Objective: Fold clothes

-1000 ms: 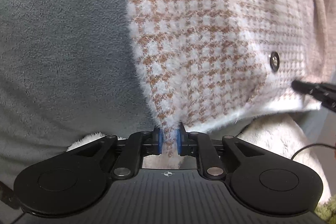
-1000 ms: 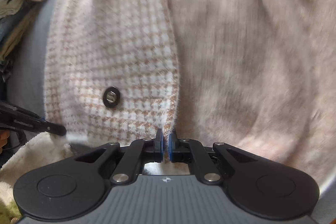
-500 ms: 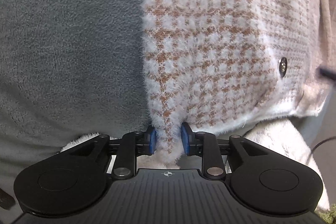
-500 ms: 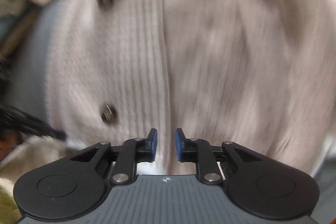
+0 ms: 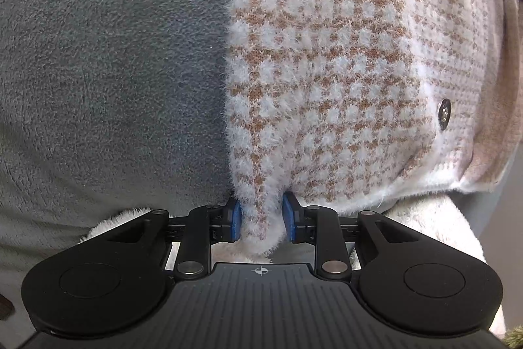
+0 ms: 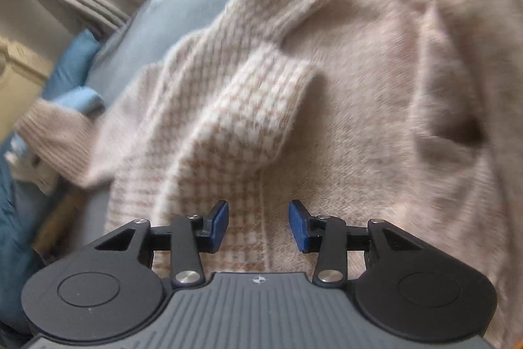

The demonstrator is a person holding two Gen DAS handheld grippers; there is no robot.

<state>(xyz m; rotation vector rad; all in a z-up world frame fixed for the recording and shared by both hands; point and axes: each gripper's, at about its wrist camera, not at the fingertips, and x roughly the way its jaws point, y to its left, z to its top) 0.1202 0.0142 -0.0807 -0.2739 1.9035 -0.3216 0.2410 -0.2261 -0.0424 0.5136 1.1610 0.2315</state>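
Both grippers' jaws spread over one fuzzy beige-and-white checked cardigan (image 5: pixel 327 54), rumpled.

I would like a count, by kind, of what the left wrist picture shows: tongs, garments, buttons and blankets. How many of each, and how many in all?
Tongs: 1, the left tongs
Garments: 1, the checked cardigan
Buttons: 1, the dark button
Blankets: 1, the grey blanket
Total: 4
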